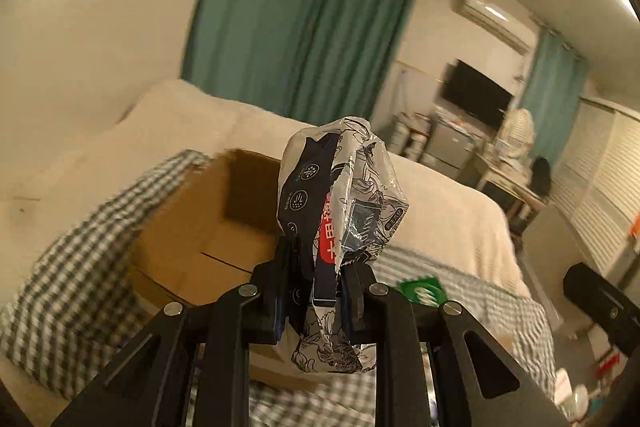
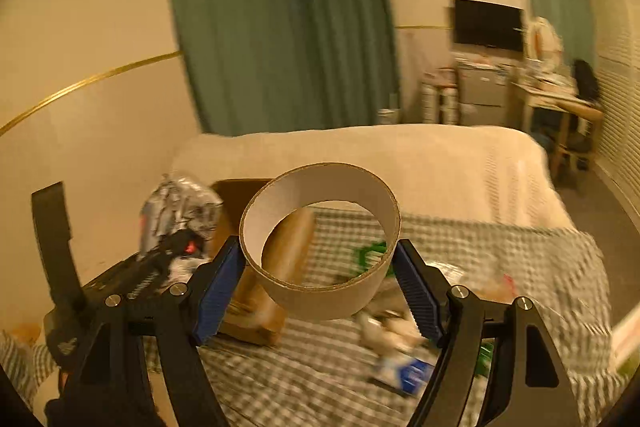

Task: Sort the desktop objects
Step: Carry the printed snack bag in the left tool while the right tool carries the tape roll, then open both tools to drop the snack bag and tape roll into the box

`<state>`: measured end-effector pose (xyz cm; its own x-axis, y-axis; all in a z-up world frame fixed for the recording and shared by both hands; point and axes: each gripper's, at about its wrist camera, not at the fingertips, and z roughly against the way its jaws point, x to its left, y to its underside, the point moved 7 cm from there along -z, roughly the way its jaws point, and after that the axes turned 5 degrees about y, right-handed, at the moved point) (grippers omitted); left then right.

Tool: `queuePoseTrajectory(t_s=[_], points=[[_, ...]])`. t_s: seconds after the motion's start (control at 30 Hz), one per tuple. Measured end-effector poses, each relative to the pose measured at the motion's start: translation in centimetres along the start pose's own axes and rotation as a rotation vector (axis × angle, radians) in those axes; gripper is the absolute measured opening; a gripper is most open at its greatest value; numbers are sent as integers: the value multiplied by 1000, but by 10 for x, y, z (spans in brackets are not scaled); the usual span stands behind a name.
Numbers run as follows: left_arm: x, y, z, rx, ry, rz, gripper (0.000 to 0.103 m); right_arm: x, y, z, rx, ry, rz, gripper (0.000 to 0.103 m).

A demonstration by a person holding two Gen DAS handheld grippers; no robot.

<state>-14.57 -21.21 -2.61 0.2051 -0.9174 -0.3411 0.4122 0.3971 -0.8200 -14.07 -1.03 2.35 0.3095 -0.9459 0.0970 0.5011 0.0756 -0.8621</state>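
Gripping wrapper — right tool clamps ring.

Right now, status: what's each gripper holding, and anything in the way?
Left gripper shut on crumpled wrapper, held over cardboard box. Right gripper shut on cardboard ring, raised above checked cloth. Path clear; loose litter below.

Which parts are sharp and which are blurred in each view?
Left wrist view: crumpled wrapper sharp, cardboard box and checked cloth smeared. Right wrist view: cardboard ring sharp, checked cloth blurred. Both: warm dim light, fisheye bending.
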Motion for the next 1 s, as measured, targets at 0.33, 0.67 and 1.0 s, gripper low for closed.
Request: queuePoseTrajectory(t_s=[0.33, 0.67, 1.0], points=[[72, 12, -58, 74, -104, 24, 20, 82, 14, -125, 170, -140, 50, 75], [70, 20, -46, 67, -143, 31, 78, 82, 25, -155, 183, -145, 32, 90], [-10, 25, 7, 53, -41, -38, 85, -2, 14, -50, 76, -21, -32, 91]])
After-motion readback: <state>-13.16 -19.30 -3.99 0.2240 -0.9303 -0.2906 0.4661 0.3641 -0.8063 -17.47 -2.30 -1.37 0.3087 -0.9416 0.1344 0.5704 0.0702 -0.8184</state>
